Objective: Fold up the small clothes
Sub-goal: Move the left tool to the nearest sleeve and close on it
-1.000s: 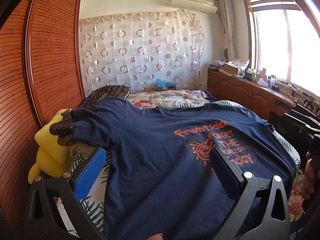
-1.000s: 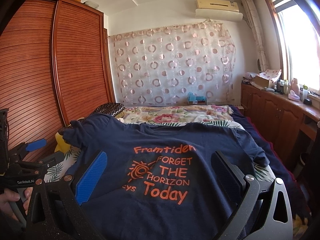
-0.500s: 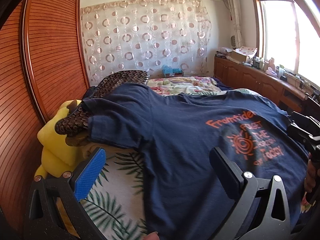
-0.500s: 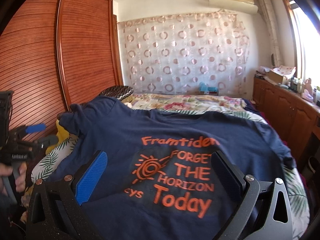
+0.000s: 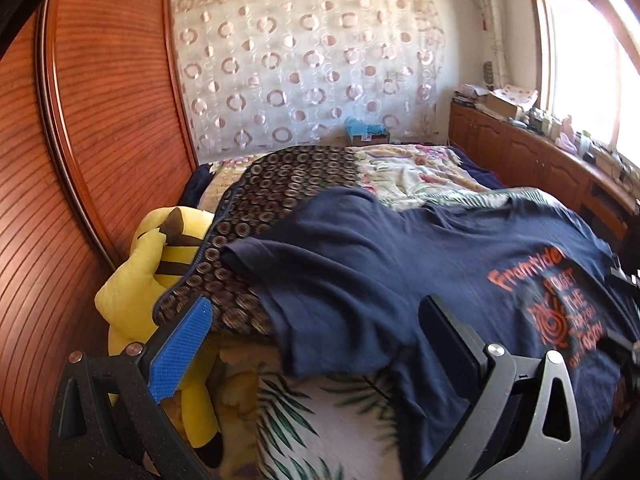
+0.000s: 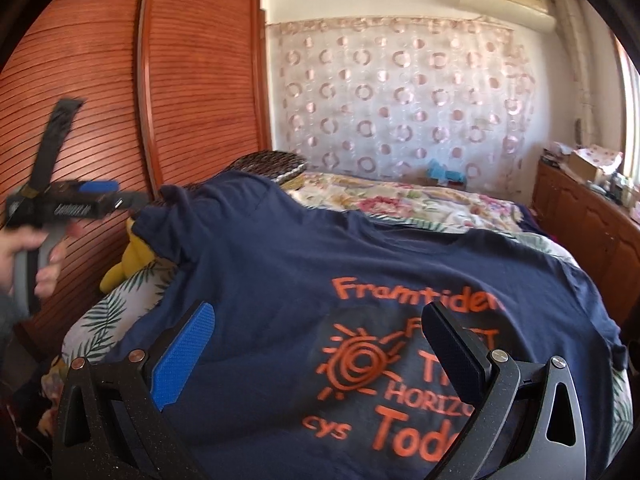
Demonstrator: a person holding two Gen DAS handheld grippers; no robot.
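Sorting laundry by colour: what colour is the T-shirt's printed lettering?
Orange, on the navy blue T-shirt; clearest in the right wrist view.

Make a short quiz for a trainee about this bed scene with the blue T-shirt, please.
1. True or false: the left claw is shut on the T-shirt.
2. What colour is the T-shirt's print? A) white B) orange C) green
3. Which toy lies beside the wardrobe?

Key: 1. False, both the left claw and the right claw are open and hold nothing. 2. B. 3. The yellow plush toy.
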